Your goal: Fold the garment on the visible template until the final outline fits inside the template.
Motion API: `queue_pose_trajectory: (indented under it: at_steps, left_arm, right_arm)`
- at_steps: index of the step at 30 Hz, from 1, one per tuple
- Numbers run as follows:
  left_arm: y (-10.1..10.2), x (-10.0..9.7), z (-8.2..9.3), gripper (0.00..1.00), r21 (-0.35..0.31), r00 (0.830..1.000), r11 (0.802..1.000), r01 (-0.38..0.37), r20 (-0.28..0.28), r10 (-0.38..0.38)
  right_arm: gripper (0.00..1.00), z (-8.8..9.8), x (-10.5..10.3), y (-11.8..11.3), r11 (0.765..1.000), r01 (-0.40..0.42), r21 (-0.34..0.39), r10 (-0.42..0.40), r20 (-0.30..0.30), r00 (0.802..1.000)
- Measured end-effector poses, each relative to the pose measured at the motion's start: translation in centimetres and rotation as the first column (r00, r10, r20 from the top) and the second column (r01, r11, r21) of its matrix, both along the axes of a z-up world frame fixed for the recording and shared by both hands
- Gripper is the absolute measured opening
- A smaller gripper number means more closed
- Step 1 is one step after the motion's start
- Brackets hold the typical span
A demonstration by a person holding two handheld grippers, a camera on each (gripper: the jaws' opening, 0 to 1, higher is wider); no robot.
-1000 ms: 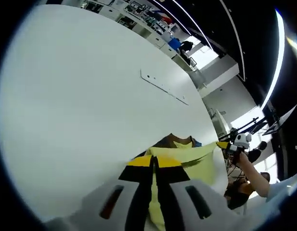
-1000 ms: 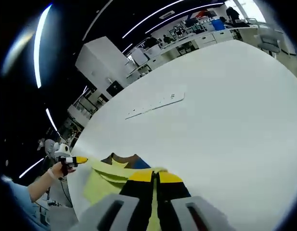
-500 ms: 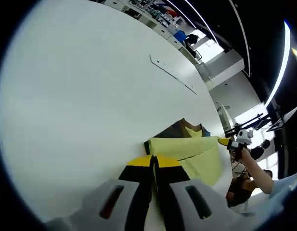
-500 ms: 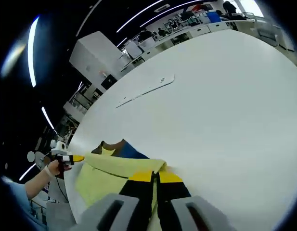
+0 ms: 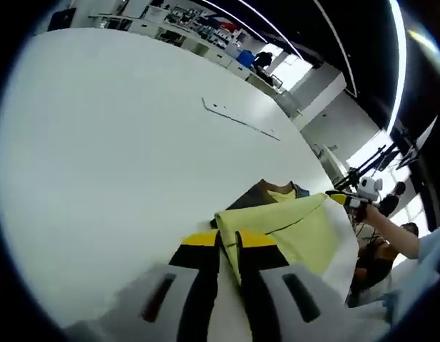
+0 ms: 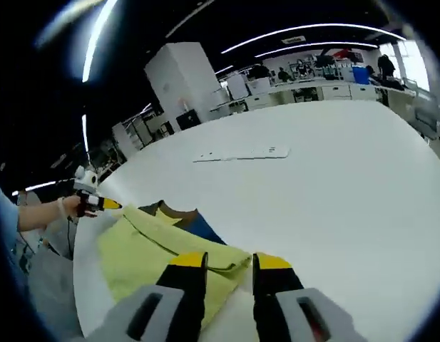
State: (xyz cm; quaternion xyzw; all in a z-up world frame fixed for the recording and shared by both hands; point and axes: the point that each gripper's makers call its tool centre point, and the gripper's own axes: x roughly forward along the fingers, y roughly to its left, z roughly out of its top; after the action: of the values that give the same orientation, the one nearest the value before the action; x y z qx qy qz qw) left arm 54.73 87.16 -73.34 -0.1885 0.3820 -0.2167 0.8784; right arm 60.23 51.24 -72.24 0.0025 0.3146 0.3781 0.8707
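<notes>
A wide white table (image 5: pixel 120 142) carries the work in both views. In the left gripper view a narrow white strip (image 5: pixel 241 120) lies flat on the table toward the upper middle, well apart from the cloth; the same strip shows in the right gripper view just above the centre. Behind the table's far edge stand white cabinets and benches, with a blue bin (image 6: pixel 360 74) at the upper right of the right gripper view and long ceiling lights overhead. No writing or label can be read anywhere.

The yellow garment (image 5: pixel 298 228) lies at the lower right of the left gripper view, folded over itself, with a brown and blue layer (image 5: pixel 259 194) peeking out at its far end. In the right gripper view it spreads across the lower left, and the same brown and blue layer shows just above it.

The left tongs (image 5: pixel 228 241) are parted by a narrow gap, with a corner of the garment lying between the tips; a firm grip cannot be told. The right tongs (image 6: pixel 229 262) stand open, with the garment's folded edge beneath the gap. A person's hand (image 6: pixel 71 206) holds the left tongs at the left edge of the right gripper view.
</notes>
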Motion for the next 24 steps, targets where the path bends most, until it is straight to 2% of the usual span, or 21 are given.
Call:
queue_pose_trajectory:
  at_steps: [2,3,5,6,10,15,21,24]
  left_arm:
    - [-0.1,-0.2,-0.2,0.13,0.019,1.000,1.000,0.016,-0.006,-0.016]
    - [-0.2,-0.4,-0.4,0.11,0.017,1.000,1.000,0.026,-0.014,-0.026]
    - [-1.0,-0.6,-0.2,0.08,-0.033,0.999,0.999,0.037,-0.023,-0.038]
    - [-1.2,-0.5,-0.3,0.07,-0.055,0.999,0.998,0.028,-0.035,-0.030]
    - [-1.8,-0.3,-1.2,0.09,-0.049,0.998,0.998,0.041,-0.053,-0.043]
    - [-1.9,-0.2,-1.9,0.11,-0.077,0.995,0.997,0.025,-0.094,-0.032]
    - [-1.9,-0.2,-1.8,0.10,-0.107,0.994,0.994,0.015,-0.107,-0.026]
    - [-1.9,-0.1,-1.7,0.11,-0.102,0.994,0.995,0.016,-0.102,-0.026]
  right_arm:
    - [0.18,-0.1,-0.3,0.0,0.999,-0.019,-0.033,0.019,0.015,1.000]
    - [0.19,-0.2,-0.6,0.3,1.000,-0.022,-0.020,0.022,0.004,1.000]
    - [0.19,-0.2,-1.2,0.9,0.999,-0.034,0.028,0.035,-0.037,0.999]
    - [0.19,-0.4,-1.0,0.8,0.999,-0.031,0.020,0.032,-0.034,0.999]
    - [0.18,-1.2,-1.2,1.1,0.999,-0.039,0.020,0.040,-0.048,0.998]
    - [0.18,-1.8,-1.3,0.9,1.000,-0.013,0.025,0.016,-0.085,0.996]
    - [0.17,-2.2,-1.2,0.1,1.000,0.004,0.014,-0.003,-0.098,0.995]
    - [0.18,-1.7,-1.0,0.0,1.000,0.015,0.028,-0.012,-0.101,0.995]
